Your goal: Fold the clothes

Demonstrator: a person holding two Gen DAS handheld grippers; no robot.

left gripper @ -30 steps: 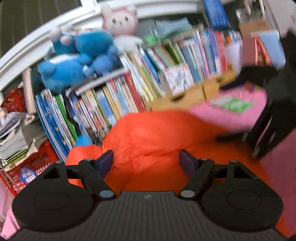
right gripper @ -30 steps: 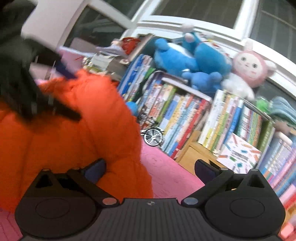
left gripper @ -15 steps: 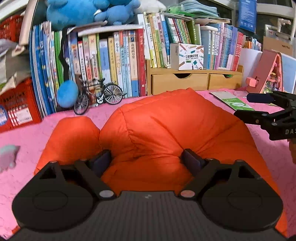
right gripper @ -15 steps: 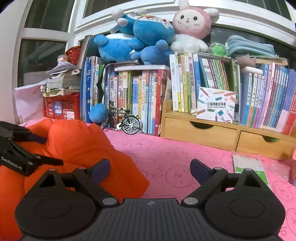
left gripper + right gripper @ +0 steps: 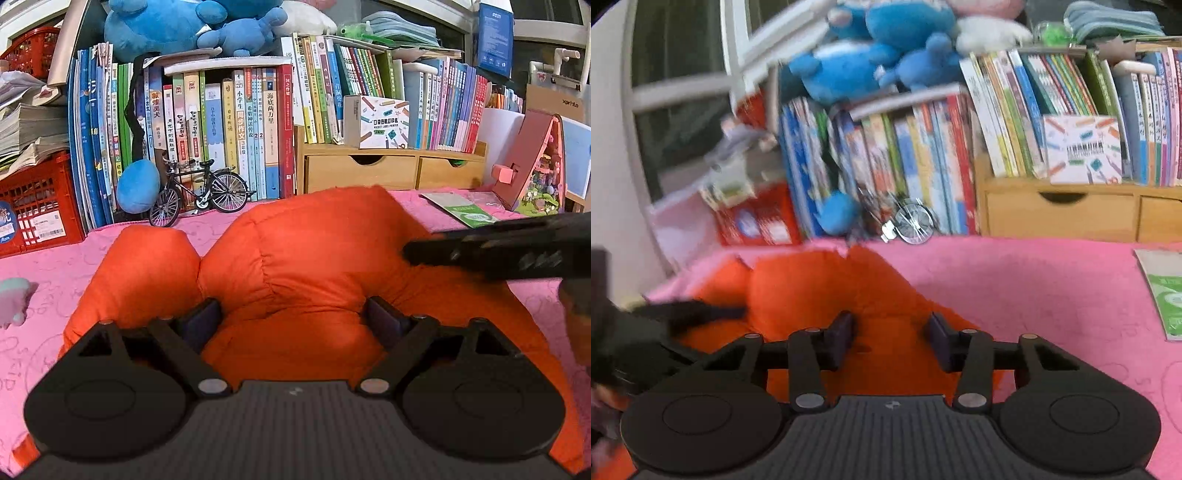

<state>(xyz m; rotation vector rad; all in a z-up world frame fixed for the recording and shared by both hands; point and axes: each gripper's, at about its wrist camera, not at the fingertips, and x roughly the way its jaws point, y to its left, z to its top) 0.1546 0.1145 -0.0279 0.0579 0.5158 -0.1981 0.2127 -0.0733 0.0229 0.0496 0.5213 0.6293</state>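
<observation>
An orange puffy jacket (image 5: 314,251) lies bunched on the pink mat (image 5: 55,266). My left gripper (image 5: 293,319) is low over its near side. The jaws stand wide, sunk into the padding with a soft bulge between them. My right gripper (image 5: 891,332) sits on the jacket's (image 5: 812,288) right edge. Its jaws are closing with orange fabric between the pads, and no pinched fold shows. In the left wrist view the right gripper (image 5: 498,254) is a blurred black bar coming in from the right. In the right wrist view the left gripper (image 5: 665,321) shows at the left edge.
Packed book rows with blue plush toys (image 5: 166,26) on top close off the back. A toy bicycle (image 5: 199,194), wooden drawers (image 5: 391,171) and a red crate (image 5: 33,206) stand along the mat's far edge. At right are a green leaflet (image 5: 465,210) and a pink house model (image 5: 532,166).
The right gripper swung left onto the jacket's edge, tilted, and its jaws narrowed sharply. The left gripper levelled out and sank onto the jacket, then held still.
</observation>
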